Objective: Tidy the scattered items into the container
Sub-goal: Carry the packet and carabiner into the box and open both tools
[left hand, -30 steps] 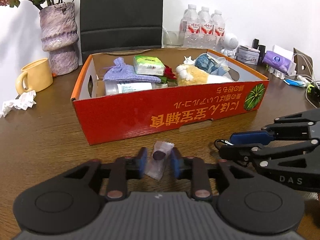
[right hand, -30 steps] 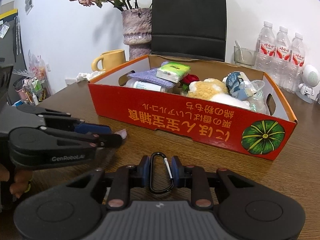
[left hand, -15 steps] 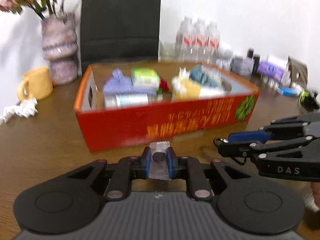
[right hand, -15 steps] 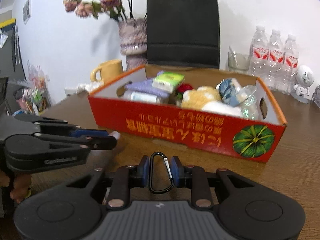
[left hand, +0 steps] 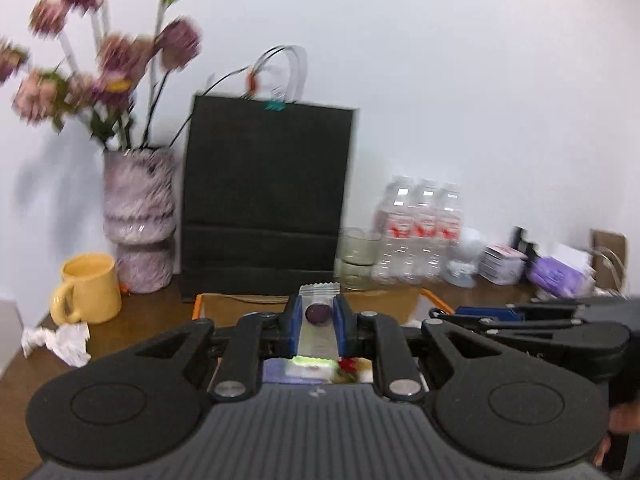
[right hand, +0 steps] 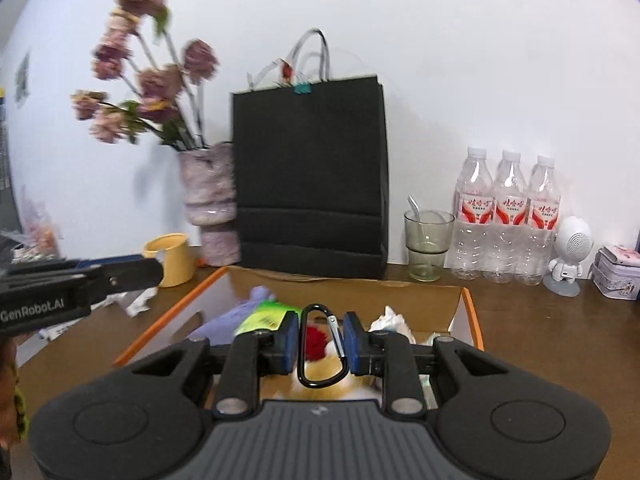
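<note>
Left wrist view: left claw (left hand: 316, 322) pinched on a clear packet (left hand: 319, 320) with a dark round lump inside, blue pads pressed against both sides, top edge of the packet sticking up past the fingertips. Held off the table, above the open cardboard box (left hand: 384, 300), whose orange rim and brown inner wall show just ahead of the fingers. Below the claw, inside the box, a green tissue pack (left hand: 310, 364). To the right at about the same height, the right claw (left hand: 444, 314) seen side-on, contents not visible from here. Ahead past the box, a black paper bag (left hand: 268, 200); ahead to the left, a yellow mug (left hand: 88, 288) and crumpled paper (left hand: 60, 338) on the table (left hand: 148, 320).

Right wrist view: right claw (right hand: 322, 344) narrowed on a black carabiner (right hand: 322, 346), pads gripping its two long sides, ring upright. Hanging over the box (right hand: 466, 312); under the fingers a yellow plush toy (right hand: 324, 376) and something red. Off to the left, the left claw (right hand: 152, 272) in profile. Ahead to the right, a glass (right hand: 428, 244) and three water bottles (right hand: 508, 216).
</note>
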Motion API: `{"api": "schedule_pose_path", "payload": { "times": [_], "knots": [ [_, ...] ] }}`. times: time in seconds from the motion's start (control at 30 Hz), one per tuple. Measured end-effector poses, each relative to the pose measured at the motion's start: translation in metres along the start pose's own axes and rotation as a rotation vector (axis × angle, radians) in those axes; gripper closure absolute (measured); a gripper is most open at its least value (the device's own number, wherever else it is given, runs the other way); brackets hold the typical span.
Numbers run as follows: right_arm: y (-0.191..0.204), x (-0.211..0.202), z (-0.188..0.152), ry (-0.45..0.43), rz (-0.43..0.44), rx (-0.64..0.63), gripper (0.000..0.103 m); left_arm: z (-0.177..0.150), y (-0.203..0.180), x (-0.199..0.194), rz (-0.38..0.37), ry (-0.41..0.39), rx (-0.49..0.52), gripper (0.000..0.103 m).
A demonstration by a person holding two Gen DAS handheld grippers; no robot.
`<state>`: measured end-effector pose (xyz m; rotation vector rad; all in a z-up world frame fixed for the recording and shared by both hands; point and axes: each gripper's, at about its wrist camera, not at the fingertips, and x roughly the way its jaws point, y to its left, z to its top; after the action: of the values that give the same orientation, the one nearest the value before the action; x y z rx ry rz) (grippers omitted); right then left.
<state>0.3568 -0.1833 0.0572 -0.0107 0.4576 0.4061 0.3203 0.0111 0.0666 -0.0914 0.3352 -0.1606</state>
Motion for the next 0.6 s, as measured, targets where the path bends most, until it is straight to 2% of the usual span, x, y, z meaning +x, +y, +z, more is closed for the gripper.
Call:
{"api": "schedule_pose_path", "payload": {
  "times": [0.07, 0.3, 0.43, 0.6],
  "knots": [
    [-0.002, 0.027, 0.002, 0.024, -0.008, 0.016, 0.080, -0.003, 0.008, 0.026, 0.028, 0.037, -0.043, 0.086],
    [-0.008, 0.097, 0.000, 0.112, -0.017, 0.015, 0.080, -0.015, 0.035, 0.081, 0.083, 0.151, -0.072, 0.086],
    [-0.010, 0.110, -0.005, 0.140, -0.031, 0.007, 0.080, -0.025, 0.045, 0.099, 0.110, 0.208, -0.085, 0.086],
    [-0.014, 0.117, -0.010, 0.167, -0.034, 0.018, 0.080, -0.032, 0.046, 0.108, 0.107, 0.249, -0.094, 0.086]
  ]
}}
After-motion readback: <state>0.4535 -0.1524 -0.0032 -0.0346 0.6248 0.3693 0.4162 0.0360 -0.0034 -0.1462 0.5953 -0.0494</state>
